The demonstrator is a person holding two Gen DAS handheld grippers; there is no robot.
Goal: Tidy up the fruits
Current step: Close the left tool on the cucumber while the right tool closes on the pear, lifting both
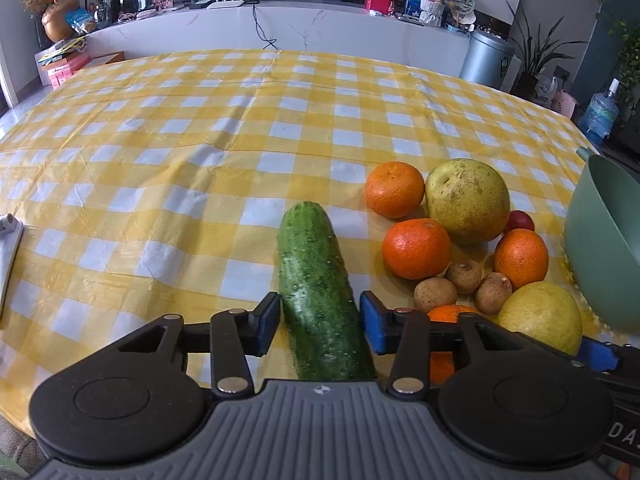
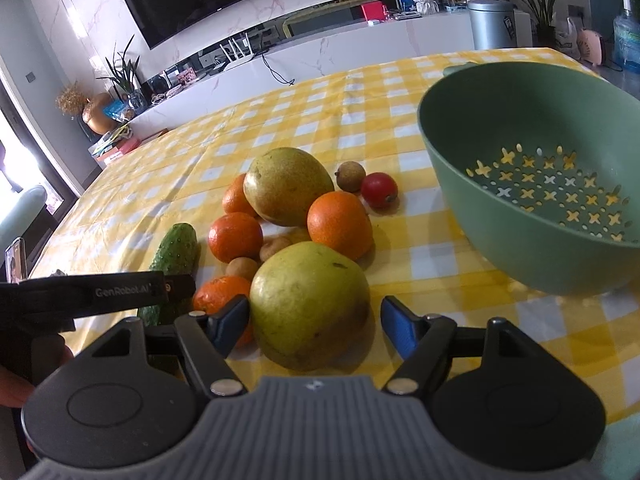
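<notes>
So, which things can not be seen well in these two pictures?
- Cucumber: near end hidden under the left tongs' body in the left wrist view; whether the pads press it is unclear.
- Nearest orange: mostly covered by the tongs' linkage, same view.
- Green colander: cut off by the right edge.
- Phone: screen too small, right wrist view.

White lettering "GenRobot.AI" runs along the black bar of the left tongs (image 2: 120, 290), just left of the near pear (image 2: 308, 304) (last letters blurred). Nothing else reads clearly.
</notes>
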